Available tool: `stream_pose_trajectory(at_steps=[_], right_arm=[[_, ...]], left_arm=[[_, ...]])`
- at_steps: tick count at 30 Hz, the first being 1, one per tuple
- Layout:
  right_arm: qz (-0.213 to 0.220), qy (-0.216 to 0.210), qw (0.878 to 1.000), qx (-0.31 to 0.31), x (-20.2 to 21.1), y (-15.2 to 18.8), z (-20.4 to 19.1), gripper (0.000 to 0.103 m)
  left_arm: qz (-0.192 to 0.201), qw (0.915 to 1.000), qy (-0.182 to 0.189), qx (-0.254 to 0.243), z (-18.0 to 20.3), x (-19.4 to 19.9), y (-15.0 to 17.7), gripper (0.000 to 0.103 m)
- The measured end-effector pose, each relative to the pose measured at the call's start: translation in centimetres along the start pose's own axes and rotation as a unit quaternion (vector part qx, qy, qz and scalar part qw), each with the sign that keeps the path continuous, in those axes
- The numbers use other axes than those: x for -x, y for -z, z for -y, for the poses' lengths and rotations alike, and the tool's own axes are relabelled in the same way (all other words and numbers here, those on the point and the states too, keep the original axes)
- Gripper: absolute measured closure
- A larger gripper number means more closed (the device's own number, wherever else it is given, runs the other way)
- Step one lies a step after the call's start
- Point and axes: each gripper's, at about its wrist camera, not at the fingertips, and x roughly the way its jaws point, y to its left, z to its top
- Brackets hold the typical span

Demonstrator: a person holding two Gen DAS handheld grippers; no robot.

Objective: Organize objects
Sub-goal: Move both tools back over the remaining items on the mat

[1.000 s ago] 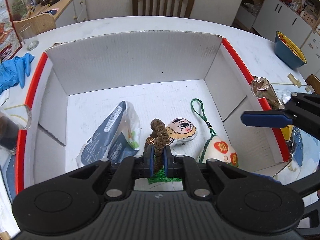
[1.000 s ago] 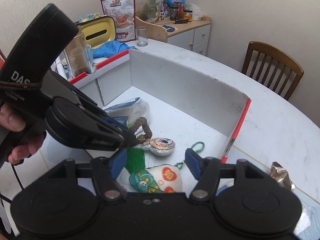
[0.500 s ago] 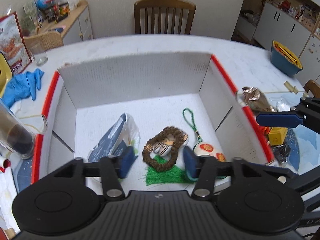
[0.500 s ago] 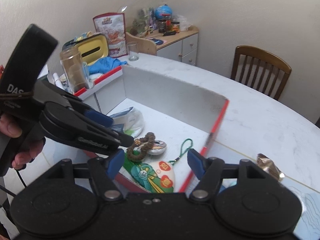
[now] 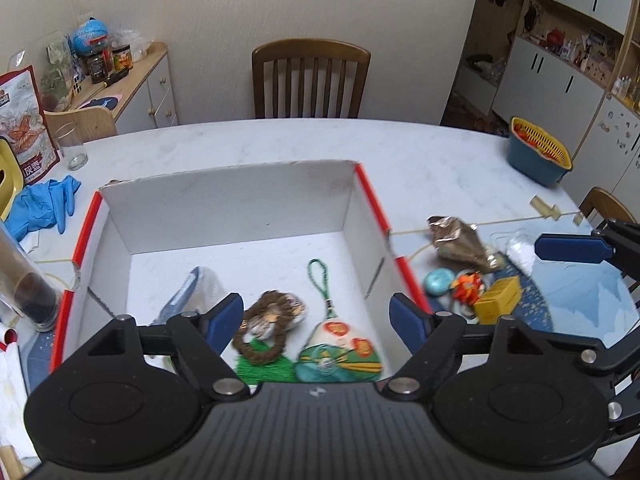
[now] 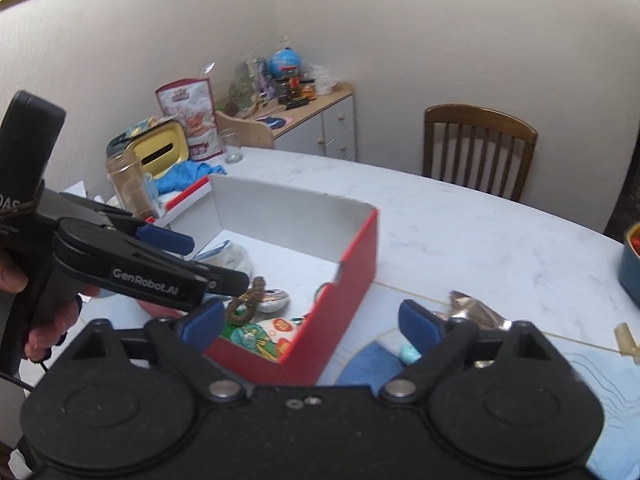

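Observation:
A red-edged white cardboard box (image 5: 240, 200) stands open on the table. In it lie a brown bead bracelet (image 5: 262, 332) with a green tassel, a painted face charm, a green-corded sachet (image 5: 340, 354) and a plastic packet (image 5: 188, 294). My left gripper (image 5: 318, 314) is open and empty, held above the box's near side. My right gripper (image 6: 310, 322) is open and empty above the box's right corner (image 6: 352, 272). Right of the box lie a foil wrapper (image 5: 460, 242), a teal ball (image 5: 438, 282), an orange toy and a yellow block (image 5: 498, 294).
A blue basket (image 5: 538, 156) stands at the table's far right. A glass jar (image 5: 28, 284), blue gloves (image 5: 44, 204), a drinking glass (image 5: 72, 146) and a snack bag sit left of the box. A wooden chair (image 5: 310, 76) stands behind the table.
My left gripper opened, dropped the bead bracelet into the box, and rose back. My right gripper also pulled up and to the right, away from the box.

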Motion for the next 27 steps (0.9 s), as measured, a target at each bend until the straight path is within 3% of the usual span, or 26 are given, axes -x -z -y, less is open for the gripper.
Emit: stream_pose_trajectory(at_steps=[14,16,20,27], right_arm=[[0.02,0.024,0.999,-0.038,4.6,3.0,7.1,0.001],[0.02,0.033,0.998,-0.045,5.2,3.7,8.5,0.001],[0.02,0.057,0.996,-0.059,6.5,5.6,11.6,0.001],[0.01,0.104,0.99,-0.095,8.5,9.5,17.6,0.001]], left_arm=[[0.022,0.9997,-0.002,-0.005,7.3,0.0,-0.4,0.015],[0.024,0.9997,0.001,-0.009,8.5,-0.2,-0.4,0.015],[0.026,0.9996,0.006,-0.011,11.2,-1.0,-0.5,0.001],[0.025,0.9994,0.013,-0.019,16.2,-3.2,-0.4,0.0]])
